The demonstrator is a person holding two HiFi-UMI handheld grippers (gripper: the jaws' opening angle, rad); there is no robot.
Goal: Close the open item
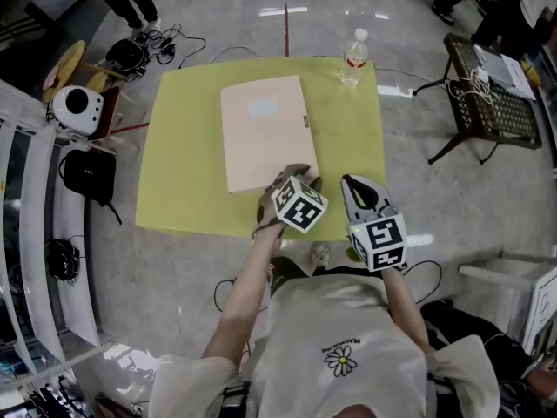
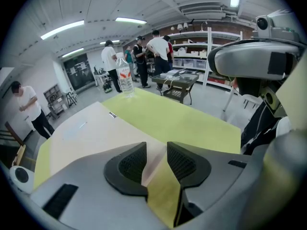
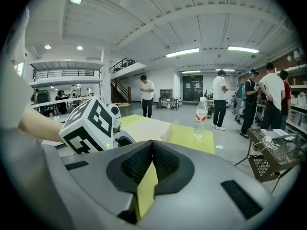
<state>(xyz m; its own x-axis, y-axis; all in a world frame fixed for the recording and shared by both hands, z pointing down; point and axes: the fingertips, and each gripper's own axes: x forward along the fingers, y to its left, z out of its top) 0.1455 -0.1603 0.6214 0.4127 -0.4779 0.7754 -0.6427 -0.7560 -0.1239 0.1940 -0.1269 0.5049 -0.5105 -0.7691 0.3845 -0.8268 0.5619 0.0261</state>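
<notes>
A flat beige folder lies on the yellow-green table, its cover down flat. My left gripper hovers over the folder's near right corner. In the left gripper view its jaws stand apart, and the folder and the table show through the gap, with nothing pressed between the pads. My right gripper hangs over the table's front edge, right of the left one, with pads meeting and nothing in them. The right gripper view shows the left gripper's marker cube beside the folder.
A water bottle stands at the table's far right corner. A black metal side table with cables is off to the right. Bags and a stool crowd the floor on the left. Several people stand beyond the table.
</notes>
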